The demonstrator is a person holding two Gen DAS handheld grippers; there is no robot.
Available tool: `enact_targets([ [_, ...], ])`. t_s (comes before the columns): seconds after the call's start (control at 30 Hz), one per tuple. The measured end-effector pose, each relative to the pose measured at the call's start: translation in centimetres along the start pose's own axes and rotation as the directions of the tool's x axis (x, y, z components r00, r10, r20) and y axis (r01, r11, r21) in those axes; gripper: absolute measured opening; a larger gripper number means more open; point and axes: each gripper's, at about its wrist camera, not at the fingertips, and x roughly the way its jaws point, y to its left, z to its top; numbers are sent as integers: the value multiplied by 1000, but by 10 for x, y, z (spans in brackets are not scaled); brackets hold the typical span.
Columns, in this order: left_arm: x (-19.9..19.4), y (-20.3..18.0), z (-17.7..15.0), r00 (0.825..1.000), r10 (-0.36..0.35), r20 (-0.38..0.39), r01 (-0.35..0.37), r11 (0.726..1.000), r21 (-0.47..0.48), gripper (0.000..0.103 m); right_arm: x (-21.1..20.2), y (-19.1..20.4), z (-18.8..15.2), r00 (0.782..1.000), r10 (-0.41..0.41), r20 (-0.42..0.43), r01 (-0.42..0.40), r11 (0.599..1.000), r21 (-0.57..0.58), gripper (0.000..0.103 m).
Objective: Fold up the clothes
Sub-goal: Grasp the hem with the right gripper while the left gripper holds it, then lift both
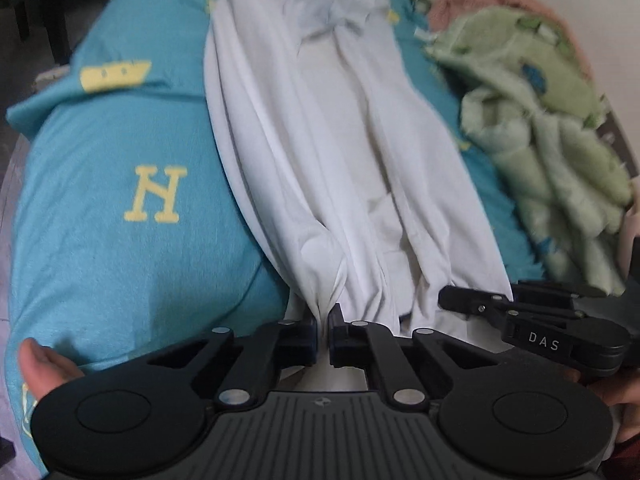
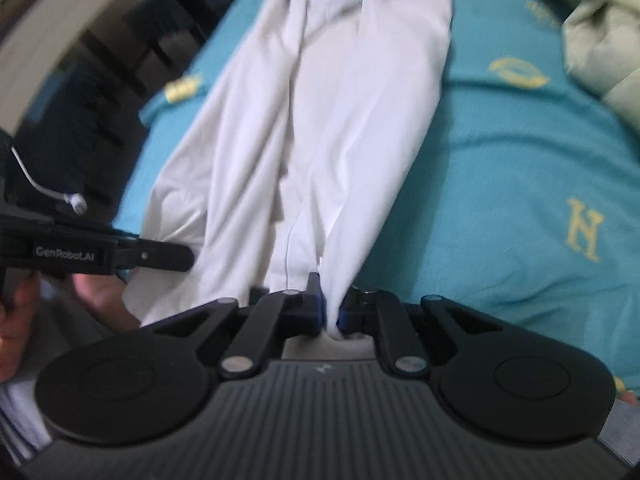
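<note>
Only the left view shows the green blanket's [image 1: 552, 152] pink edge

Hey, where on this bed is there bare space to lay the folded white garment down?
Bare teal bedsheet lies left of the white garment, around the yellow letter. Across it, the green blanket crowds the sheet, leaving only a narrow strip.

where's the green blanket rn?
The green blanket is bunched on the teal sheet at the right of the left wrist view, beside the white garment; the right wrist view catches it at the top-right corner.
</note>
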Motion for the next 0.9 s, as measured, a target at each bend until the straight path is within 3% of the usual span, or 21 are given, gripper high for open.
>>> enact_targets([
  [0.13,-53,-13,-5,988,-69,139,73,997,-26,4,-48,-4,9,991,30,128,-33,999,25,9],
  [0.33,-127,-49,-35,947,-136,291,142,990,2,4,-117,-5,-2,962,75,263,-86,996,32,9],
  [0.47,-162,-68,-82,928,-171,332,169,985,35,4,-150,4,-41,948,90,305,-94,996,-1,9],
  [0.63,-186,-76,-141,919,-187,348,174,982,66,4,-177,6,-87,935,116,336,-123,992,-2,9],
  [0.73,-192,-81,-140,909,-177,379,155,984,88,4,-183,6,-82,926,121,358,-130,991,2,9],
  [0.9,-191,-86,-92,888,-148,436,124,989,84,4,-176,2,-29,912,104,397,-121,993,16,9],
])
